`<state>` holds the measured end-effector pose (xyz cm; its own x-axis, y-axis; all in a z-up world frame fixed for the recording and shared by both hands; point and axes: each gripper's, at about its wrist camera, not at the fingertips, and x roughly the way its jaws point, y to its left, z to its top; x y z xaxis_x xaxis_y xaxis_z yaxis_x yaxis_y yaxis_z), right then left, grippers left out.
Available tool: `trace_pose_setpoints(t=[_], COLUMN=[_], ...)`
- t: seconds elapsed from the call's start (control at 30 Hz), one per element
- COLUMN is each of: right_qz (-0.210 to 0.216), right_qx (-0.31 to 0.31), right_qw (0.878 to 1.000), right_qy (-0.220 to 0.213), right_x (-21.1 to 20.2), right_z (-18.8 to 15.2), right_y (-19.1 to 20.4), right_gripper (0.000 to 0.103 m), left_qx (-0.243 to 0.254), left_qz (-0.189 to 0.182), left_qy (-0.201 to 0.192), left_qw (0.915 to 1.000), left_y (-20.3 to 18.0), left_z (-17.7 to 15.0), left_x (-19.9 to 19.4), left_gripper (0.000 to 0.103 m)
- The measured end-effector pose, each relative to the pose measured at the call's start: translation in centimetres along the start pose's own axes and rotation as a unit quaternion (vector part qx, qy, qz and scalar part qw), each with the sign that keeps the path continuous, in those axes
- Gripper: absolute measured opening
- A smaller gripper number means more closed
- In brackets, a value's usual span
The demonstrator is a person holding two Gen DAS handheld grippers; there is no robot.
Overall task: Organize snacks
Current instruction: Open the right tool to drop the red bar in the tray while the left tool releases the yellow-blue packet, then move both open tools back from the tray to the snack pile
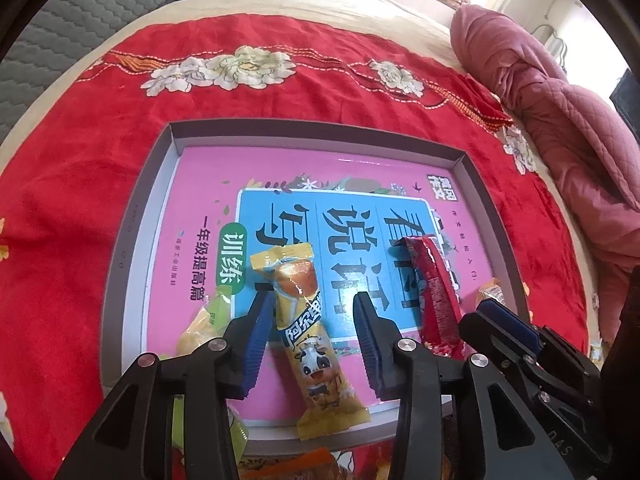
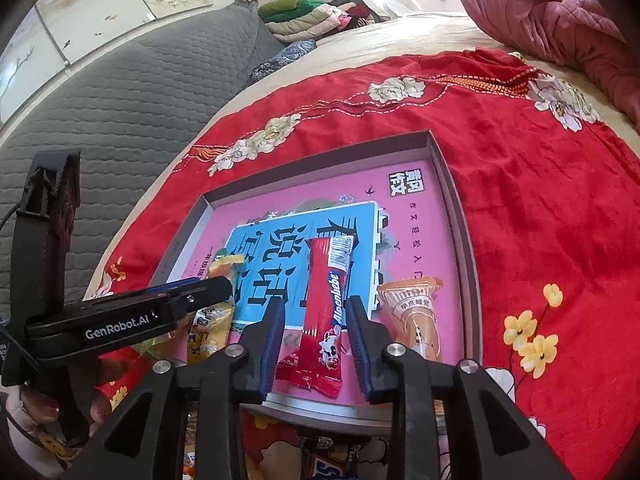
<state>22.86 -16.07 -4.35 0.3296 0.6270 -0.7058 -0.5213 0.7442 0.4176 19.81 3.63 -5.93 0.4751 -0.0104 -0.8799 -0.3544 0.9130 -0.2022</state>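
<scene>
Between my left gripper [image 1: 314,340] jaws lies the yellow snack pack [image 1: 308,332], pads parted and just clear of it. My right gripper [image 2: 314,344] likewise stands slightly apart around the red candy stick [image 2: 326,308]. Both lie in the shallow grey tray [image 2: 452,200] on a pink book cover [image 1: 192,184], an orange packet [image 2: 416,316] beside them. Beneath spreads a red flowered cloth [image 2: 540,220] over a bed, grey quilt [image 2: 132,92] far left, pink bedding [image 1: 560,120] right.
</scene>
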Motion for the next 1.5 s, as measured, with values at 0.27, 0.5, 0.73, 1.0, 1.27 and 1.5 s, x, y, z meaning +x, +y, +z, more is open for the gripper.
trace_pose_setpoints(t=[0.27, 0.5, 0.73, 1.0, 1.27, 1.5], right_qz=[0.009, 0.014, 0.021, 0.027, 0.031, 0.042], right_qx=[0.008, 0.006, -0.001, -0.008, -0.01, -0.018], right_qw=[1.0, 1.0, 0.999, 0.999, 0.998, 0.997], right_qy=[-0.005, -0.013, -0.029, -0.04, -0.048, -0.065], right_x=[-0.4, -0.9, -1.7, -2.5, -3.5, -5.3], right_z=[0.2, 0.4, 0.7, 0.8, 1.0, 1.1], right_y=[-0.2, 0.1, 0.4, 0.8, 1.0, 1.4], right_gripper=[0.043, 0.046, 0.05, 0.052, 0.057, 0.06], left_qx=[-0.006, -0.013, -0.017, -0.024, -0.026, -0.02], left_qz=[-0.003, -0.003, -0.009, -0.017, -0.018, -0.023], left_qy=[-0.008, -0.016, -0.02, -0.022, -0.017, -0.015], left_qw=[0.9999, 0.9998, 0.9996, 0.9993, 0.9993, 0.9994], left_y=[0.6, 1.5, 2.0, 2.7, 3.1, 2.6], left_z=[-0.1, -0.2, -0.6, -1.0, -1.5, -1.9], left_x=[-1.8, -3.7, -5.1, -6.6, -7.0, -7.4], left_gripper=[0.049, 0.053, 0.055, 0.055, 0.055, 0.06])
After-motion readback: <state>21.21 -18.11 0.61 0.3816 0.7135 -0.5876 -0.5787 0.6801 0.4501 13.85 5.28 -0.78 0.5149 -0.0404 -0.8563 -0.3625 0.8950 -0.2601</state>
